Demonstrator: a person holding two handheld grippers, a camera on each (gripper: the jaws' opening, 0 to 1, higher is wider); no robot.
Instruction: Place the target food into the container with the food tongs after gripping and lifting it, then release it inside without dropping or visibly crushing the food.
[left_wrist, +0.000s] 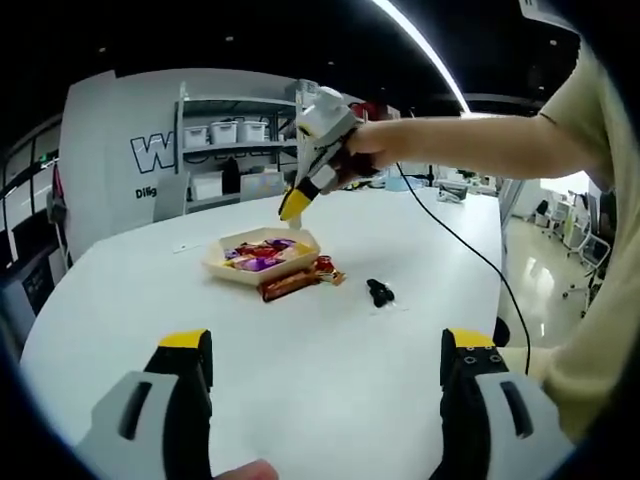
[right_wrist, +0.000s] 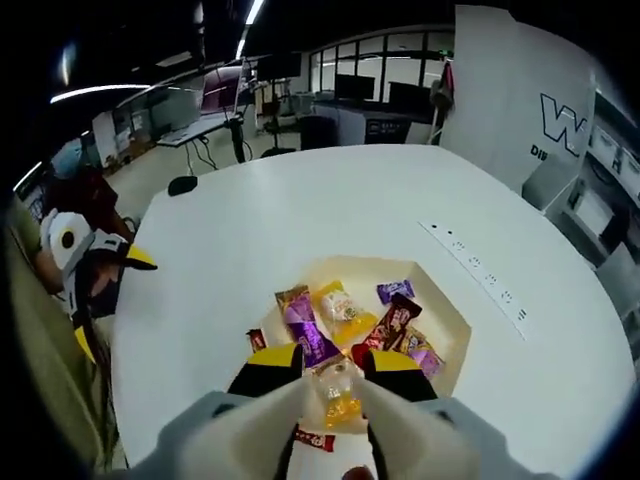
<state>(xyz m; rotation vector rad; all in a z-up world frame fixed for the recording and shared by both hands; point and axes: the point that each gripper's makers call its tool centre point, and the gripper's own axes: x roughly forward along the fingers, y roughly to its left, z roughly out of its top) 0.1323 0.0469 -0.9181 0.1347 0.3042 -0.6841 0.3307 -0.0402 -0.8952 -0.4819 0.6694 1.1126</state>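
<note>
On your round white bench (left_wrist: 300, 360) the shallow cream tray (left_wrist: 300, 240) sits toward the far side, holding a heap of wrapped sweets (left_wrist: 258, 255). A long brown wrapped bar (left_wrist: 295, 282) lies on the bench just before the tray, touching its near edge. A small black clip-like object (left_wrist: 379, 292) lies to the right, apart from both. Your right gripper (left_wrist: 295, 205) hangs above the tray.

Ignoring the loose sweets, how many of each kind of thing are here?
Yellow-tipped handheld grippers: 2 (left gripper, right gripper)
Shallow cream tray: 1
Small black object: 1
Clear-wrapped yellow sweet between the right gripper's jaws: 1
Total: 5
</note>
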